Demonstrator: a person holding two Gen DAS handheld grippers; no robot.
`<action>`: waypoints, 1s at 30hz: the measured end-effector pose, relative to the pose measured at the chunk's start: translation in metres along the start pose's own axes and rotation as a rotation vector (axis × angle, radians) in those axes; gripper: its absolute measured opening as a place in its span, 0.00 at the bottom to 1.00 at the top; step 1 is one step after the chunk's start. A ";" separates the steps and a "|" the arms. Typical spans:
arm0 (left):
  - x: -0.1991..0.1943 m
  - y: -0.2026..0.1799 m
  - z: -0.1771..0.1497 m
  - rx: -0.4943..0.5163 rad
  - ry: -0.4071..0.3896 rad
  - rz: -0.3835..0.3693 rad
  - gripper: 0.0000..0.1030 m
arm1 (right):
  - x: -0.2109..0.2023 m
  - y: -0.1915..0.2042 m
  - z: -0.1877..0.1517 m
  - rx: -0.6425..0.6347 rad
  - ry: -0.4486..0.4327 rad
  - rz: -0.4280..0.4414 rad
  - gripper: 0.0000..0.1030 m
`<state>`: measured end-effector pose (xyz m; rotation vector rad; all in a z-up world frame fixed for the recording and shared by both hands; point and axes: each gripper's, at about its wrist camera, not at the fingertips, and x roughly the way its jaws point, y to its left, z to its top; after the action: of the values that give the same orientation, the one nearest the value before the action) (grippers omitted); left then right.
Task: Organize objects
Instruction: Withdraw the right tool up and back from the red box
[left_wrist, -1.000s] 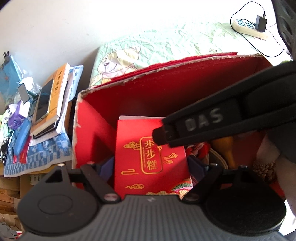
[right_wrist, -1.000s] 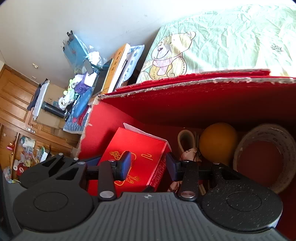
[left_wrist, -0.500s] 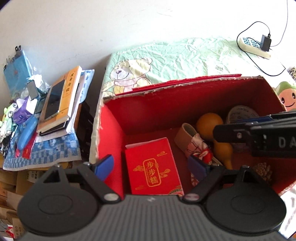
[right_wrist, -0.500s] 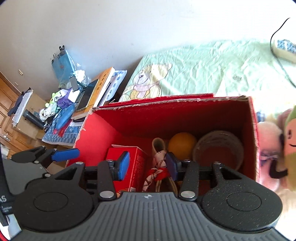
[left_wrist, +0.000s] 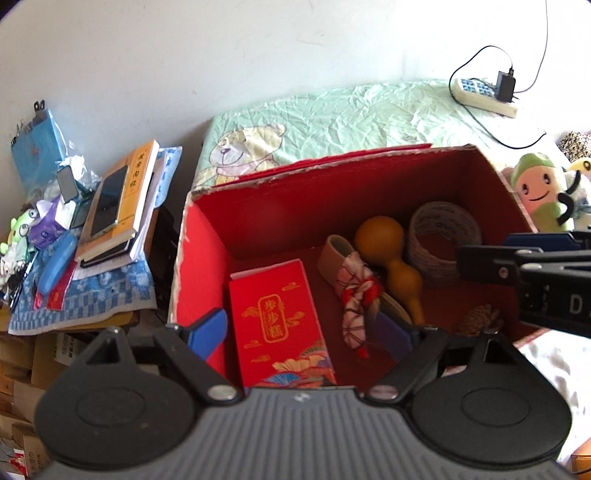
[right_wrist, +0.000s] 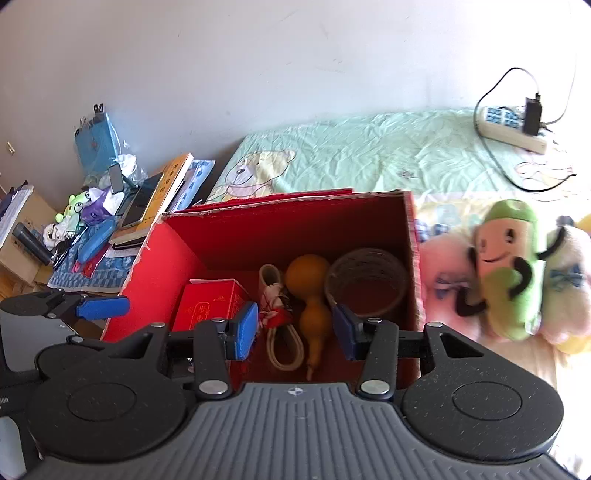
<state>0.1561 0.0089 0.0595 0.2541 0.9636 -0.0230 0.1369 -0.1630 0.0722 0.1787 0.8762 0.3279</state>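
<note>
Red carton: we see it standing open on the bed, its flap folded back behind it.
Writing: we read three gold characters, 步步糕, in a framed label on the flat red packet; "D" shows in white on the right tool's arm at the left view's edge.
Carton contents: the red packet lies on the left; a bundle of tan strap and red-and-white cloth lies just right of it; a brown gourd lies beside that; a ring of woven band sits in the far right corner; a pine cone rests near the front right.
Left gripper: we hold it above the carton's near edge, blue fingers spread wide, nothing between them.
Right gripper: spread too, empty, over the gourd and the bundle.
Beside the carton: a green plush toy lies on the right.
Farther out: a power strip with a black charger lies on the bedsheet; a stack of books sits left.
</note>
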 end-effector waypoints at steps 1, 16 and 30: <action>-0.005 -0.003 -0.001 0.000 -0.007 0.002 0.86 | -0.006 -0.001 -0.002 0.002 -0.006 -0.005 0.47; -0.057 -0.054 -0.036 -0.007 -0.031 0.037 0.92 | -0.076 -0.016 -0.047 -0.011 -0.046 -0.007 0.54; -0.033 -0.071 -0.096 -0.058 0.147 0.046 0.92 | -0.062 -0.023 -0.099 0.011 0.080 -0.030 0.54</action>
<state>0.0503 -0.0420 0.0202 0.2264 1.1024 0.0662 0.0276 -0.2047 0.0479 0.1637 0.9589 0.3037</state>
